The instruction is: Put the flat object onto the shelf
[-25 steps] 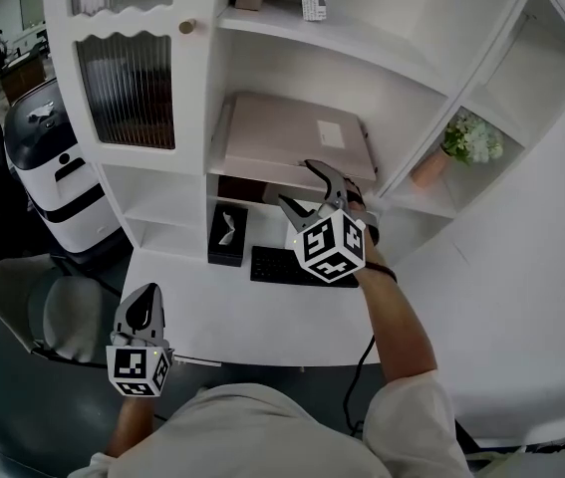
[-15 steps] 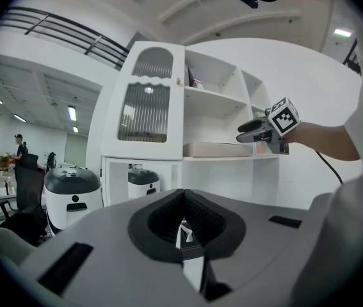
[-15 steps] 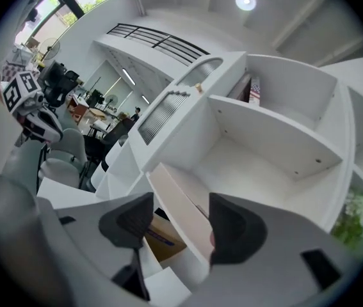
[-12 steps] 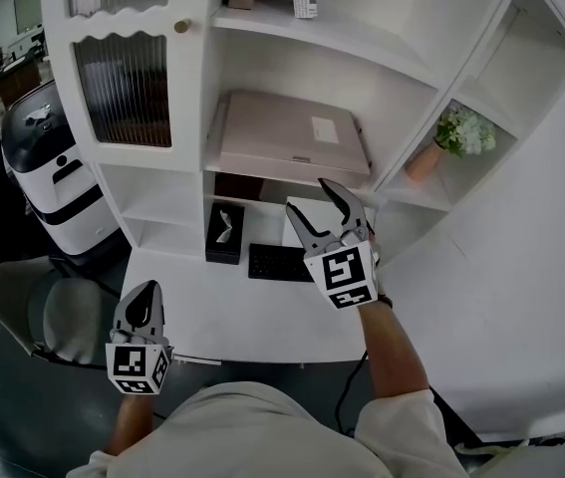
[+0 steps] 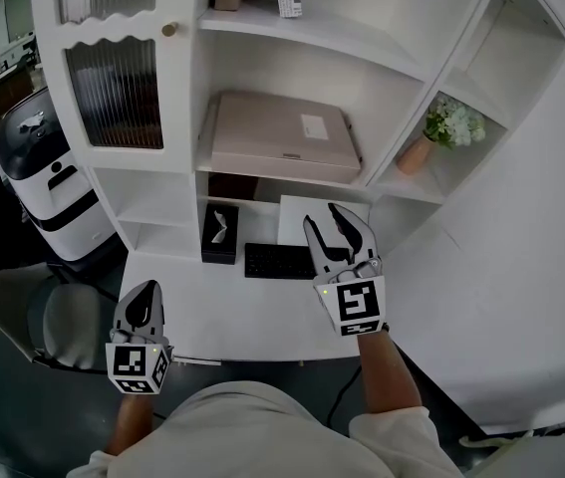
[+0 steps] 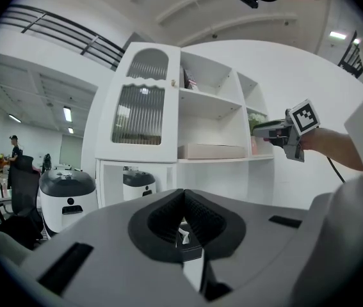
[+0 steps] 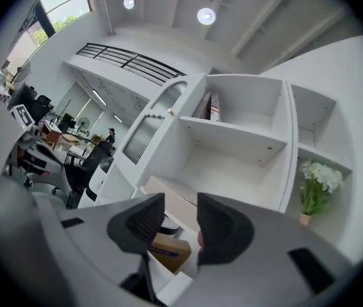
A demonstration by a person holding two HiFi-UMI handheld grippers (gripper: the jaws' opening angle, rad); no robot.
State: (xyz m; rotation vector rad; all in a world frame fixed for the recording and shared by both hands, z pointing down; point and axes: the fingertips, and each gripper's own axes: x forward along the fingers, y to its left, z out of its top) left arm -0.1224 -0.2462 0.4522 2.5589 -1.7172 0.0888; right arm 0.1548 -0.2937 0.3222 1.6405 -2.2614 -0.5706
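Nearest in, the left claw [image 5: 143, 299] is held low over the front edge of the bench [image 5: 222, 312]. Its jaws are pressed together and nothing is carried.

Further out, the right claw [image 5: 327, 225] is seen above the bench, pointing toward the cabinet. Its jaws have just been closing, yet a gap is left between the pads and nothing is gripped. A brown carton [image 7: 168, 251] is glimpsed through that gap in the right gripper view. It appears to stand well beyond the pads, though the wide lens makes depth hard to judge.

Just left of the right claw, and below it, a keyboard [image 5: 277, 261] is laid on the bench. A dark tissue box [image 5: 219, 232] is set further to the left.

Beyond all that, the flat object [image 5: 280, 135] is found lying on the shelf [image 5: 282, 178], flat on its broad face. It sits ahead of the right claw, higher, and a little to the left. Its long axis is run side to side, across the line the claw points along.

The right claw is plainly the nearer of the two, and the left is kept well apart.

The placement is judged done, so no further reach toward the shelf seems called for.
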